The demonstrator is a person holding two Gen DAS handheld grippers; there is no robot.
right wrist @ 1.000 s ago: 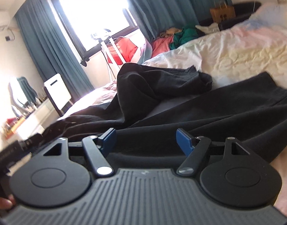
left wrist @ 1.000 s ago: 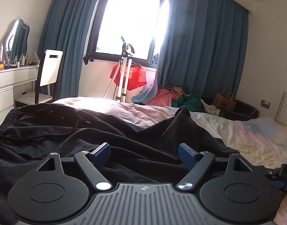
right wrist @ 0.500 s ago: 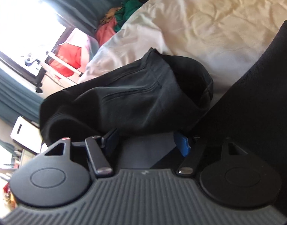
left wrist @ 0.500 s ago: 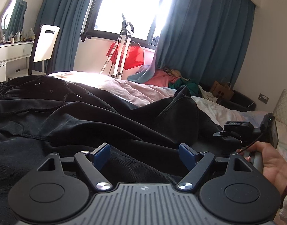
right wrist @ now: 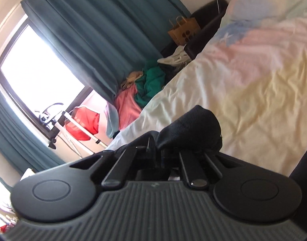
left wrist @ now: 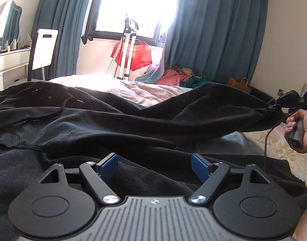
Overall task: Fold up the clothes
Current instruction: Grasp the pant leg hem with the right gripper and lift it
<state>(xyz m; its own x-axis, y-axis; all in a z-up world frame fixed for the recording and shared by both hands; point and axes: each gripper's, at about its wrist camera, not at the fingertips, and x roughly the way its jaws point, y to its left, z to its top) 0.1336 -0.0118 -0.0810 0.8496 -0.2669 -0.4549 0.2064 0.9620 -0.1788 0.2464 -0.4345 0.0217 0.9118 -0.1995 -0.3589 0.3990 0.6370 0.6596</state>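
At the far left a white dresser (left wrist: 8, 64) with a mirror (left wrist: 7, 28) stands by the wall, and a white chair (left wrist: 44, 49) is just beside it, near the bed's left edge. The black trousers (left wrist: 93, 132) lie across the bed (left wrist: 145, 92), and their elastic waistband with a drawstring (left wrist: 61, 108) reaches the left border of the left wrist view. Beyond the trousers a strip of pale sheet stays bare up to the far edge of the bed, where a tripod (left wrist: 128, 48) and a red cloth (left wrist: 141, 56) stand under the window (left wrist: 137, 8).

The left gripper (left wrist: 154, 167) hovers low over the dark fabric in the middle. Its blue pads (left wrist: 108, 165) stand wide apart and nothing is between them; the cloth is only under them.

To the right, one trouser leg is stretched in the air, from the middle toward the right border. Its end is pinched by the right gripper (left wrist: 273, 107), held in a hand (left wrist: 302, 130) at the right edge. In the right wrist view the right gripper (right wrist: 159, 150) has its jaws fully together, and a bunch of black cloth (right wrist: 191, 132) comes out just in front of them. Past this bunch the sheet is open and wrinkled, with wide free room toward the pillow end. A pile of pink and green clothes (right wrist: 141, 92) and a paper bag (right wrist: 183, 31) sit beyond the bed's far edge, by the curtain (right wrist: 105, 40).
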